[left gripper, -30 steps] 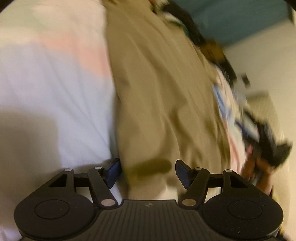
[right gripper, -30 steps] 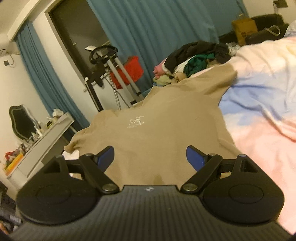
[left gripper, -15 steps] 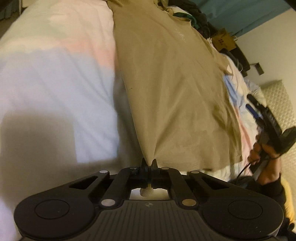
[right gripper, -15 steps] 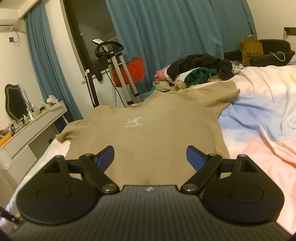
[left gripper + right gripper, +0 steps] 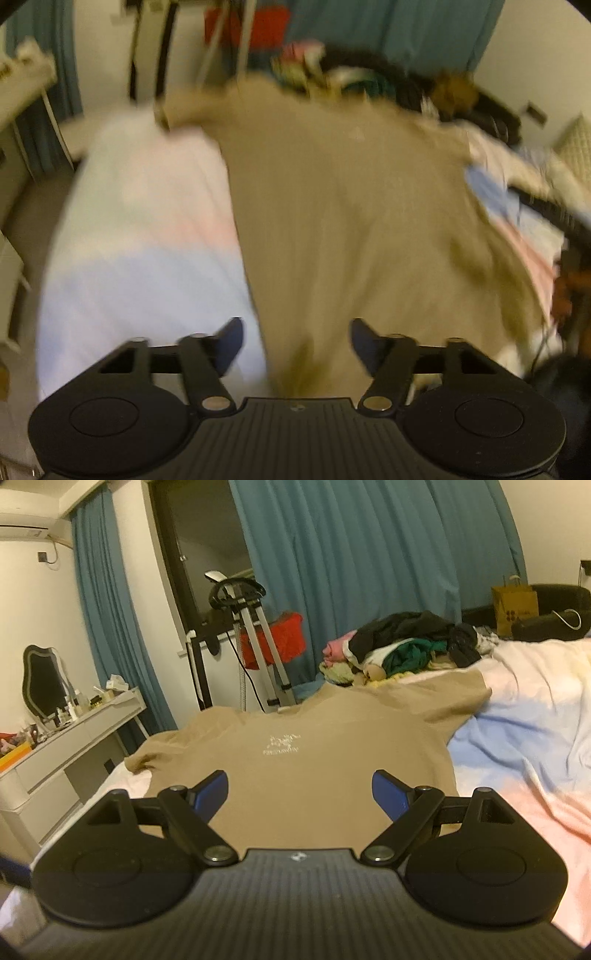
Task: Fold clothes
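Tan T-shirt (image 5: 314,760) lay spread flat on the bed (image 5: 524,760). My left claw (image 5: 295,341), pinching its hem a moment earlier, had apparently released; my right claw (image 5: 299,794) gaped empty above the hem.

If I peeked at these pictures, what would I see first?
First you would see the big tan T-shirt spread flat on the bed, with a small white print on its chest. Past it, at the far end of the bed, sits a messy pile of clothes, with blue curtains behind. Low in each view, the right gripper and left gripper stand open.
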`<act>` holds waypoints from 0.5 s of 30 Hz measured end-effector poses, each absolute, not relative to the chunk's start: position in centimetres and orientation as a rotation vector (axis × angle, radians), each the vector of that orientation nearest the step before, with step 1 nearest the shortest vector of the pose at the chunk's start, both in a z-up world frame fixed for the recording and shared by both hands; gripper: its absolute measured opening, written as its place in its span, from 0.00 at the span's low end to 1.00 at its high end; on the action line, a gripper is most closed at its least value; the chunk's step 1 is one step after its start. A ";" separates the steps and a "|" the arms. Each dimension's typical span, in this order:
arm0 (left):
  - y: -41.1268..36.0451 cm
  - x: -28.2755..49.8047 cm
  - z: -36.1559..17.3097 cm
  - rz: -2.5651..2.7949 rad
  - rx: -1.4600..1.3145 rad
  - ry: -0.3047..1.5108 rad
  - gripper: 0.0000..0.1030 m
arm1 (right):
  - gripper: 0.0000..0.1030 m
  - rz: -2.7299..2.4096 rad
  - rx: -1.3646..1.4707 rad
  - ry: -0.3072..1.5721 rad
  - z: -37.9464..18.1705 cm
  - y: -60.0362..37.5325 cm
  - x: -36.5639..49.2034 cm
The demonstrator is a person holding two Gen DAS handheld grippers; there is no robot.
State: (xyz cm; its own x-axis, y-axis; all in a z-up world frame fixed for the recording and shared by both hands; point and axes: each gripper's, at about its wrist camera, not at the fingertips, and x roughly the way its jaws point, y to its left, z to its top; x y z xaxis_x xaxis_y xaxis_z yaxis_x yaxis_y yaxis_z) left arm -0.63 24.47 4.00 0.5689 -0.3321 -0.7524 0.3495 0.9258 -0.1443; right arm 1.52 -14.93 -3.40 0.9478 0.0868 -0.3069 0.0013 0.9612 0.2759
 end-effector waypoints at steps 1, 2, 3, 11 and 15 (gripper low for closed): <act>23.5 -0.6 5.0 -0.397 0.012 0.837 0.77 | 0.84 0.046 0.270 0.314 -3.2 -14.9 1.4; 22.5 -0.5 6.0 -0.398 0.000 0.797 0.80 | 0.84 0.048 0.264 0.306 -2.9 -14.8 1.2; 21.5 -0.5 7.0 -0.399 -0.012 0.756 0.82 | 0.84 0.050 0.257 0.297 -2.7 -14.7 1.1; 9.4 0.0 12.1 -0.484 -0.033 0.527 0.96 | 0.84 0.021 0.252 0.211 -0.4 -16.6 -0.5; 3.3 0.1 12.3 -0.517 -0.032 0.466 0.98 | 0.84 -0.008 0.291 0.184 0.4 -18.6 -1.0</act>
State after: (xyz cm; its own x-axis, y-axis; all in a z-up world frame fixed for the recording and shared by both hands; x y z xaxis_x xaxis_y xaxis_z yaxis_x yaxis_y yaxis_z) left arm 0.06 3.35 12.31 0.7673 -0.4831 -0.4218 0.4689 0.8713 -0.1449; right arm -1.03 -18.56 0.43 0.9832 0.0186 -0.1815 0.0344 0.9579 0.2849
